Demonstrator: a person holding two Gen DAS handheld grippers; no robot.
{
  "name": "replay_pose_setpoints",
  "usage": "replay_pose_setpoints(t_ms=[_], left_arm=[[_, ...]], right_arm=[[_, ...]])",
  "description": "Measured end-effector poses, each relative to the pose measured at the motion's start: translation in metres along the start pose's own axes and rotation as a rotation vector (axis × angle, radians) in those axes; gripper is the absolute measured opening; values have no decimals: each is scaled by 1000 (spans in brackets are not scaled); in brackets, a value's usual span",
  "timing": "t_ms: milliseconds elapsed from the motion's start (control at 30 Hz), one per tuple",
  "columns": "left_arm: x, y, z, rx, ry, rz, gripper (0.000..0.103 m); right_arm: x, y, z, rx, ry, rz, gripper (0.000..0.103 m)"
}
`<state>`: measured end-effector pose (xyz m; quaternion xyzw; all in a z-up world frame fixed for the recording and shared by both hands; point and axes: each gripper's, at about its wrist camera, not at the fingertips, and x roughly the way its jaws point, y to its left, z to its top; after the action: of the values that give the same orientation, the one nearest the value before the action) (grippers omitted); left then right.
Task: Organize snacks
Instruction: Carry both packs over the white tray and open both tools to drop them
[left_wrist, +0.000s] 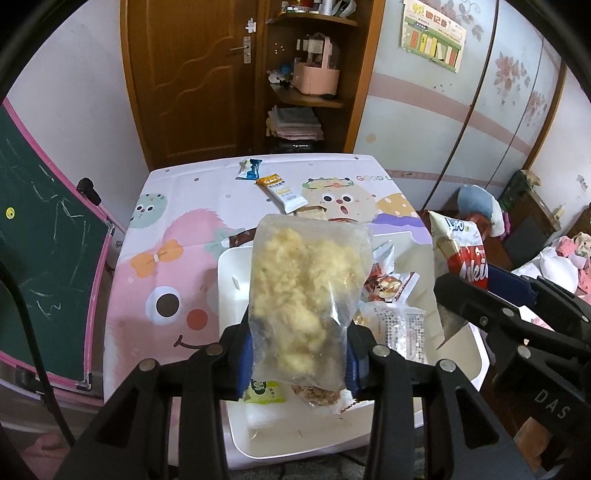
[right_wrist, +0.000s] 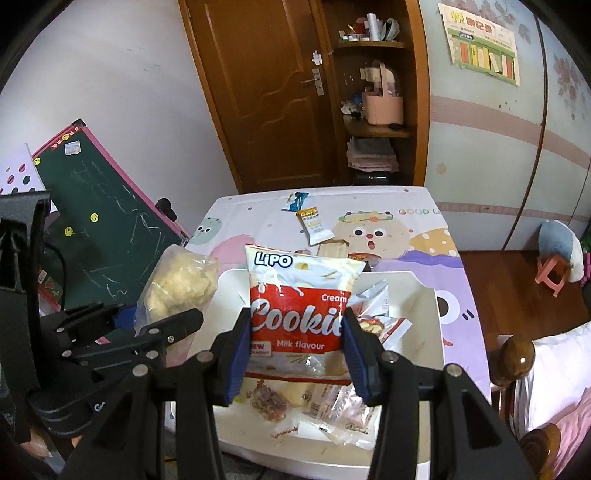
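My left gripper (left_wrist: 299, 332) is shut on a clear bag of pale yellow snack (left_wrist: 303, 280), which stands upright between the blue pads over the white bin (left_wrist: 229, 266). In the right wrist view this bag (right_wrist: 177, 288) and the left gripper (right_wrist: 147, 321) show at the left. My right gripper (right_wrist: 295, 332) is shut on a red and white Lipo cream cookie bag (right_wrist: 299, 295), also held above the bin (right_wrist: 424, 295). The cookie bag (left_wrist: 458, 251) appears again at the right of the left wrist view. Several small wrapped snacks (right_wrist: 332, 398) lie inside the bin.
The bin sits on a table with a cartoon cloth (left_wrist: 166, 258). At its far side lie a blue packet (left_wrist: 249, 169) and an orange and white bar (left_wrist: 282, 192). A green chalkboard (left_wrist: 44, 240) leans at the left. A bed with wooden posts (right_wrist: 517, 354) stands at the right.
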<state>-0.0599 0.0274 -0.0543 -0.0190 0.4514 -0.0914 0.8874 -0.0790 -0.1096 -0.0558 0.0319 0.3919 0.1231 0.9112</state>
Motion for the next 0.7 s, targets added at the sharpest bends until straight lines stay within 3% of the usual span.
replay_pose_setpoints(t_ms=[67, 167, 333, 700], left_arm=[[0, 0, 0, -2, -5, 12, 71], [-2, 5, 1, -28, -23, 53, 87], [3, 13, 1, -71, 3, 19, 89], [7, 11, -1, -60, 15, 34, 89]], right_arm=[[2, 0, 0, 9, 11, 9, 48], [3, -5, 1, 41, 12, 16, 52], [2, -13, 1, 86, 9, 4, 65], [4, -16, 0, 93, 23, 3, 65]])
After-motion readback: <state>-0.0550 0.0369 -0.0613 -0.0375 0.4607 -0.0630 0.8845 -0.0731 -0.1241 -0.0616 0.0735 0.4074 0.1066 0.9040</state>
